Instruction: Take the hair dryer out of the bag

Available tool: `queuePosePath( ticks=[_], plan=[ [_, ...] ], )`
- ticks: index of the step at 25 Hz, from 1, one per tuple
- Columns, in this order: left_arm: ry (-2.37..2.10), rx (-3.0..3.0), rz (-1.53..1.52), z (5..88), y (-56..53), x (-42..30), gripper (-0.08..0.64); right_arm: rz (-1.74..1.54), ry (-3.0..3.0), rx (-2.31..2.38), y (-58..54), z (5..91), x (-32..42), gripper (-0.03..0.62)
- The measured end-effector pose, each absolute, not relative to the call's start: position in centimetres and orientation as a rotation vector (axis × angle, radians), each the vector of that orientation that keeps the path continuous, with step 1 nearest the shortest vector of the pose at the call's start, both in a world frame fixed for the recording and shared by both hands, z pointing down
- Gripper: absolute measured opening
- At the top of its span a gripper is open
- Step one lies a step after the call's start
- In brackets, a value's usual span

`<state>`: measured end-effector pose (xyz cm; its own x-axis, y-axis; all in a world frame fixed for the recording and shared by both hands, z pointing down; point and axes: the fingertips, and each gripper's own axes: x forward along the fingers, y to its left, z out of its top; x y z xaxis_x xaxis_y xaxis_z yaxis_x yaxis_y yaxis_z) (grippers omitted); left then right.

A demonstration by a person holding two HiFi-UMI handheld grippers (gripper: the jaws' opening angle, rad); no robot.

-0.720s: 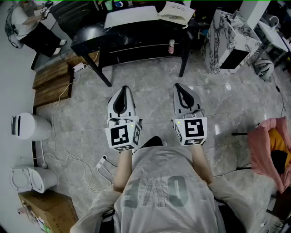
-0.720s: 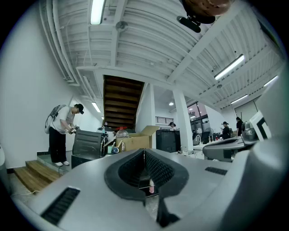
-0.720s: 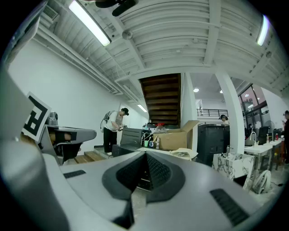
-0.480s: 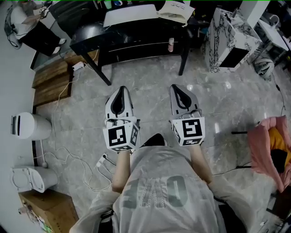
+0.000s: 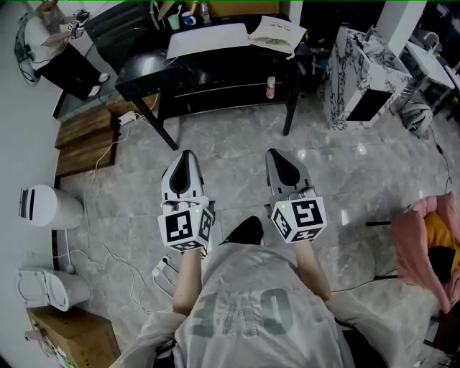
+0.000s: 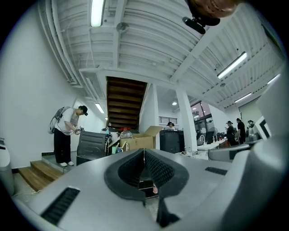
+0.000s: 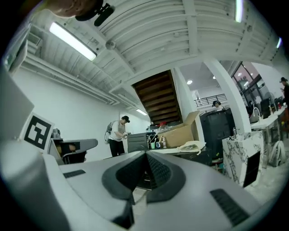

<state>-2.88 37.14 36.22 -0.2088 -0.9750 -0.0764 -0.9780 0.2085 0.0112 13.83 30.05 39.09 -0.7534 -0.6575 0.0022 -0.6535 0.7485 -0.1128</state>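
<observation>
Two claws hanging shut, empty: left claw (image 5: 187, 157), right claw (image 5: 277, 157).
Bag (image 5: 277, 30) lying well ahead on table (image 5: 208, 57), right claw sitting nearer.

Ceiling tubes (image 6: 96, 12) light the room brightly and evenly, one flaring white in the right gripper view. The head view is flat and washed of colour, with pale glare spots on the polished floor (image 5: 357, 152) and soft shadow beneath the black table (image 5: 223, 72). Both gripper views bend toward black rounded corners; the near shells of the left gripper (image 6: 144, 152) and right gripper (image 7: 145, 155) are out of focus.
</observation>
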Motion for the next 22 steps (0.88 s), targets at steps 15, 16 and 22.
queuePosePath(
  ticks=[15, 16, 22],
  plan=[
    [2.414, -1.939, 0.18, 36.7, 34.7, -3.2, 0.031, -0.161, 2.918, -1.022, 28.1, 39.6, 13.8, 0.031],
    [2.407, -1.944, 0.187, 36.6, 34.2, -3.3, 0.031, -0.153, 2.912, -1.012, 27.7, 39.3, 13.7, 0.031],
    [2.351, -1.944, 0.266, 35.5, 30.2, -3.8, 0.031, -0.126, 2.884, -0.948, 24.4, 37.2, 13.1, 0.031]
  ],
)
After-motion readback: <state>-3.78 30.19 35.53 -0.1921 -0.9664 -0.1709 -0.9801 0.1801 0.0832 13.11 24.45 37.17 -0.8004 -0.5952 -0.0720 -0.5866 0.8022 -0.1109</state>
